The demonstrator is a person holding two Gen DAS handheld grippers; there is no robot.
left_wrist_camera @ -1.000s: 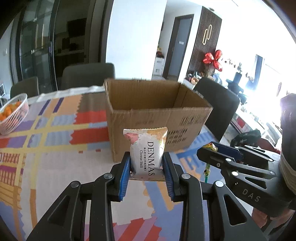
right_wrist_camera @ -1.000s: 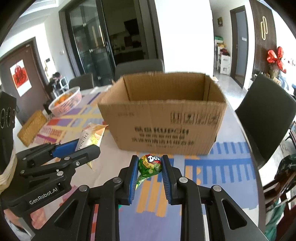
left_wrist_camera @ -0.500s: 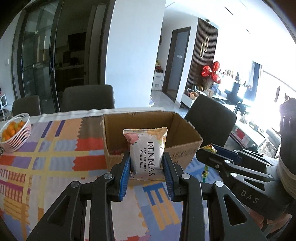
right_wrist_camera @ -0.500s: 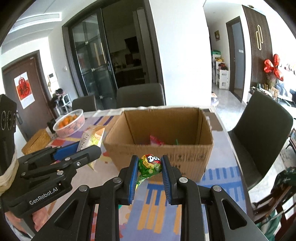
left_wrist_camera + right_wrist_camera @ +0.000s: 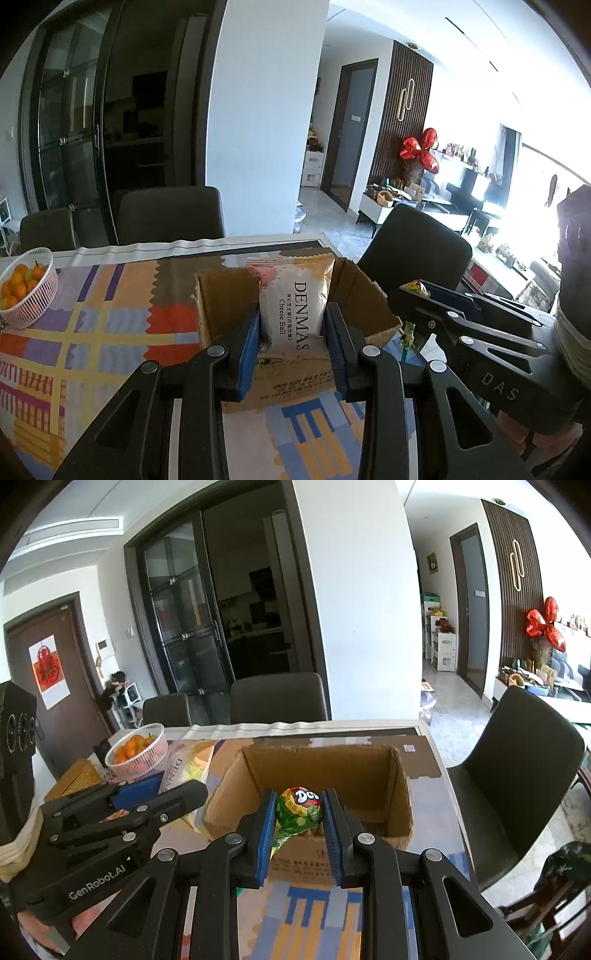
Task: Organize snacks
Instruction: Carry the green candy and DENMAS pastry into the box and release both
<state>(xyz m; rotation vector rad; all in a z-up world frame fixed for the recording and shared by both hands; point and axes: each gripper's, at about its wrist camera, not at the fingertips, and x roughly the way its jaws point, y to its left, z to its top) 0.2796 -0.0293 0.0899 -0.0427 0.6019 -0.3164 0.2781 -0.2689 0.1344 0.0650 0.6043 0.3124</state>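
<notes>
My left gripper (image 5: 293, 314) is shut on a white "DENMAS Cheese Ball" packet (image 5: 291, 299), held upright above the near side of an open cardboard box (image 5: 229, 295). My right gripper (image 5: 299, 805) is shut on a green wrapped lollipop (image 5: 300, 808), raised over the box (image 5: 332, 771); its stick hangs down between the jaws. In the right wrist view the left gripper (image 5: 181, 786) with its packet (image 5: 184, 764) sits to the left of the box. In the left wrist view the right gripper (image 5: 413, 291) stands at the right of the box. What lies in the box is hidden.
The box stands on a table with a colourful patterned cloth (image 5: 92, 332). A white basket of oranges (image 5: 26, 291) stands at the table's far left. Dark chairs (image 5: 171, 214) ring the far side, and another chair (image 5: 517, 768) stands at the right.
Both grippers have risen with their snacks, so the box now lies lower in view and its open top shows from above. Neither grip has altered.
</notes>
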